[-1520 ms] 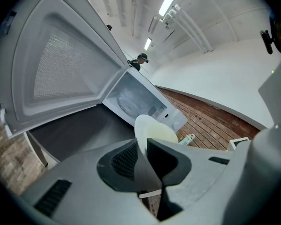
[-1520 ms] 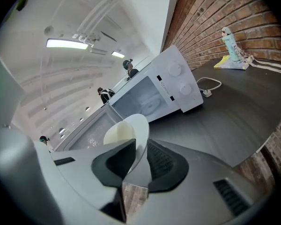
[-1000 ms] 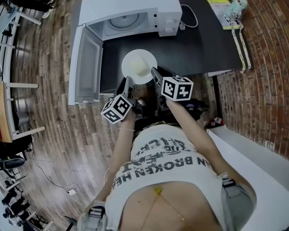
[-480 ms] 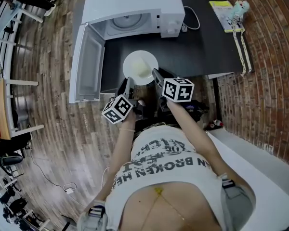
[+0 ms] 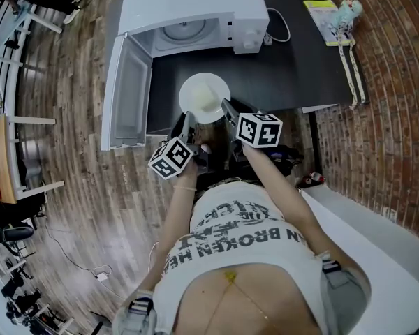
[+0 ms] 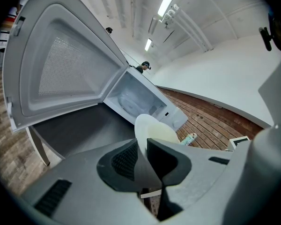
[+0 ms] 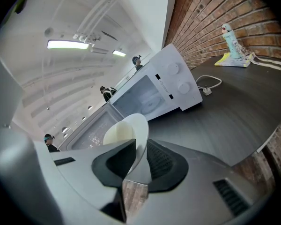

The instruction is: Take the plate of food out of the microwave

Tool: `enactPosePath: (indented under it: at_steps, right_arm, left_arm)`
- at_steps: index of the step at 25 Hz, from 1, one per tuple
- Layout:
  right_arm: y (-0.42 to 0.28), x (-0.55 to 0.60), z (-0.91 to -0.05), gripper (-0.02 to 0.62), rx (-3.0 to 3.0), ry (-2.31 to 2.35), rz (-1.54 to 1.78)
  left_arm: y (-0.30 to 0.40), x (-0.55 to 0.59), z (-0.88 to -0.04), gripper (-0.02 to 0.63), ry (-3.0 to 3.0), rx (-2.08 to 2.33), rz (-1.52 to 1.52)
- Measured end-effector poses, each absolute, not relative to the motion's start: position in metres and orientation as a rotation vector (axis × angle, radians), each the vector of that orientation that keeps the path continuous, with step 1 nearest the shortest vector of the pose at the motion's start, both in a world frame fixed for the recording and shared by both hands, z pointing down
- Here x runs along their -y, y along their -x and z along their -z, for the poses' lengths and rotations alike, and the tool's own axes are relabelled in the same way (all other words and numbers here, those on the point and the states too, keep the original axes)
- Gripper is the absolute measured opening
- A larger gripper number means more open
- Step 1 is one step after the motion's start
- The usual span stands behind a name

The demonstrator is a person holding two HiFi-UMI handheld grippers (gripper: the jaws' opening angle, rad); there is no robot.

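A white plate [image 5: 204, 98] with pale yellow food is held over the dark table [image 5: 293, 68], just in front of the white microwave [image 5: 188, 9]. The microwave's door [image 5: 126, 93] stands swung open to the left, and its chamber shows only the glass turntable. My left gripper [image 5: 187, 119] is shut on the plate's near left rim. My right gripper [image 5: 225, 107] is shut on its near right rim. In the left gripper view the plate [image 6: 154, 129] stands edge-on between the pads of the left gripper [image 6: 141, 146]. In the right gripper view the plate [image 7: 127, 128] sits likewise in the right gripper [image 7: 139, 150].
The microwave's white cable [image 5: 278, 21] trails on the table to its right. A yellow booklet [image 5: 320, 16] and a small pale bottle [image 5: 346, 7] lie at the table's far right corner, by the brick wall [image 5: 391, 103]. Wooden floor lies to the left.
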State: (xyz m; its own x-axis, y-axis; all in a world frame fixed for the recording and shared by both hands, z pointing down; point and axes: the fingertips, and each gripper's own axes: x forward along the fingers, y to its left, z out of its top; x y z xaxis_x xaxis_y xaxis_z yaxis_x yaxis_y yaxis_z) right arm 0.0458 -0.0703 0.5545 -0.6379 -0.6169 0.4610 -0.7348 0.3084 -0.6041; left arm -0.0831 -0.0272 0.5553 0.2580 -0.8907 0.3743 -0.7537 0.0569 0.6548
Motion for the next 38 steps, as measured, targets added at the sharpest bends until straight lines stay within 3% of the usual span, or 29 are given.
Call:
enactPosePath:
  at_steps: [38]
  right_arm:
    - [-0.0481,0.064,-0.5614,0.067,2.397,-1.255,-1.275]
  left_arm:
    - [0.0813,0.0208,-0.5643,0.064,-1.693,1.512,0.204]
